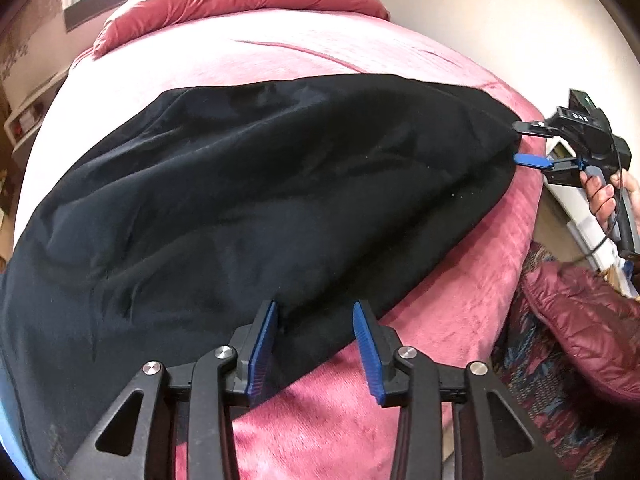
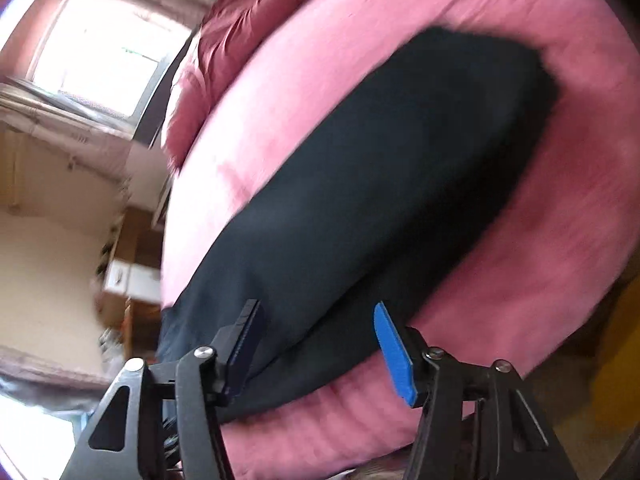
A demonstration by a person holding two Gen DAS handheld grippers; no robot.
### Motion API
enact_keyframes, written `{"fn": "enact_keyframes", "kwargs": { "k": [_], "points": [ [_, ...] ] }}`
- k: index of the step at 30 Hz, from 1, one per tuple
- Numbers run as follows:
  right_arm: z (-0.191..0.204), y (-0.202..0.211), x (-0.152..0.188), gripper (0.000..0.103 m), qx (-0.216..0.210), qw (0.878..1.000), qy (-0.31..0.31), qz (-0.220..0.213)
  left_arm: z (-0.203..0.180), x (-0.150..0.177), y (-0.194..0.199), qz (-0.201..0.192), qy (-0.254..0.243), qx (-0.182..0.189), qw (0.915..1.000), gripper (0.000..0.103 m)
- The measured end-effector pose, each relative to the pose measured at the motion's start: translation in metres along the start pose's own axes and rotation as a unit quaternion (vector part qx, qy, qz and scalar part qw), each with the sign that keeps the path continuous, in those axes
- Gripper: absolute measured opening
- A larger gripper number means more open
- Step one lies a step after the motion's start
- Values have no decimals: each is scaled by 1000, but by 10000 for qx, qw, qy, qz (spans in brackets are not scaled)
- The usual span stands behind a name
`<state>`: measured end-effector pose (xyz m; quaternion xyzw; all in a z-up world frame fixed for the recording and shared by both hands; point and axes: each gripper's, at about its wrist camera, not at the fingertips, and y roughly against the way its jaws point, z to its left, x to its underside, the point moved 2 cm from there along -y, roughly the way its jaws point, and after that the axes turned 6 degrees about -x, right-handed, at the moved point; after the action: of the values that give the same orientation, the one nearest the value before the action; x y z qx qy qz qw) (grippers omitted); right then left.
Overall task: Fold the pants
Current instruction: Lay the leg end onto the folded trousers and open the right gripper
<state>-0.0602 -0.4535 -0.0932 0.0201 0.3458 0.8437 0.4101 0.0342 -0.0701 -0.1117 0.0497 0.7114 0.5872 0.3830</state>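
Downward-tilted, both hand-held grippers, left (image 1: 316, 344) and right (image 2: 320, 344), gape unclamped over black pants (image 1: 260, 184).

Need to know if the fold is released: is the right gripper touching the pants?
Cannot tell. In the left wrist view the right gripper has its jaws spread at the corner of the pants, but black fingertip against black cloth hides any gap.

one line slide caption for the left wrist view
Both hand-held grippers open at the edge of black pants spread on a pink bed.
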Motion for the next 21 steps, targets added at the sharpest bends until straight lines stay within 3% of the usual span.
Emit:
{"fn": "enact_keyframes", "kwargs": {
  "k": [4, 7, 9, 11, 14, 21],
  "points": [
    [1, -36, 7, 40, 45, 9996, -187, 193, 6, -4, -6, -4, 136, 156, 9998, 40],
    [0, -46, 14, 35, 132, 9996, -229, 87, 15, -5, -9, -16, 363, 317, 9988, 38],
    [-3, -50, 7, 31, 221, 9995, -210, 18, 18, -4, -11, -38, 471, 295, 9984, 27],
    [-2, -52, 4, 13, 302, 9994, -155, 4, 23, -4, -12, -49, 673, 408, 9969, 21],
    [13, -54, 1, 10, 549, 9983, 207, 57, 30, -3, -6, -133, 836, 421, 9955, 8],
    [39, -19, 0, 7, 408, 9974, 572, -132, 35, -1, 24, -480, 1027, 880, 9896, 0]
  ]
}}
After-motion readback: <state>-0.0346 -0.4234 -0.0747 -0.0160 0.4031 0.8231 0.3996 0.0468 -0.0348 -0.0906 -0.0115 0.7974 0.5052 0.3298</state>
